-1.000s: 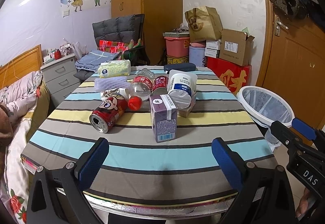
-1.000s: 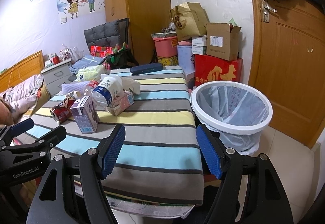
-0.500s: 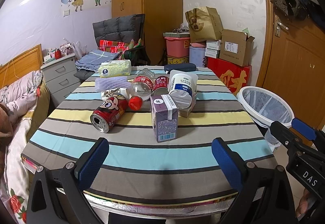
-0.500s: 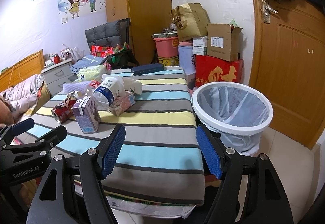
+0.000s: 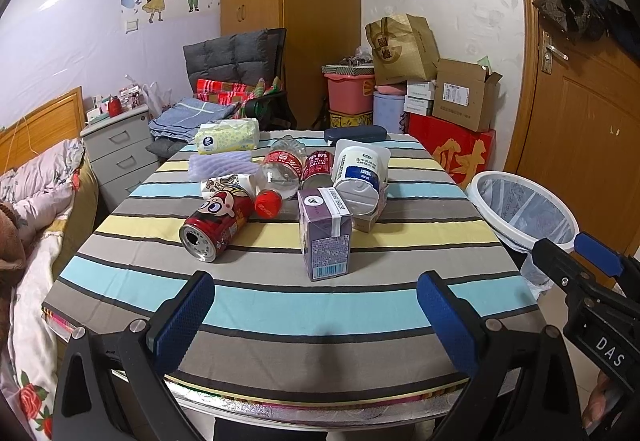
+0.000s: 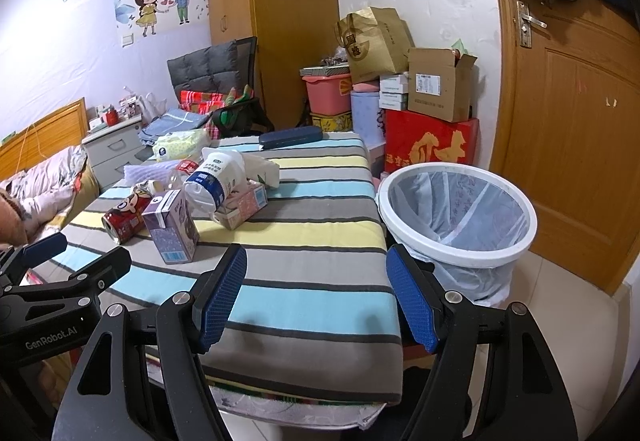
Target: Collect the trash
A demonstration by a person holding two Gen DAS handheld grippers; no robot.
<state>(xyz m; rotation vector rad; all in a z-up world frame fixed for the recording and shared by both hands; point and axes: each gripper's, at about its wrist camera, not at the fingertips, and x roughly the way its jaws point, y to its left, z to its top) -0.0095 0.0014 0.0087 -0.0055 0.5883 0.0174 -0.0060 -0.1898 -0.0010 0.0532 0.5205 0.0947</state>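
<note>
I hold my left gripper and right gripper spread wide and empty over the near table edge, the purple carton upright beyond, white bin beside the table.

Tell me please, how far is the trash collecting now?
Nothing looks done: the bin shows only its liner. Nothing is in hand: the left gripper and right gripper are open and empty. Left on the table: purple carton, red can, bottles and the rest.
</note>
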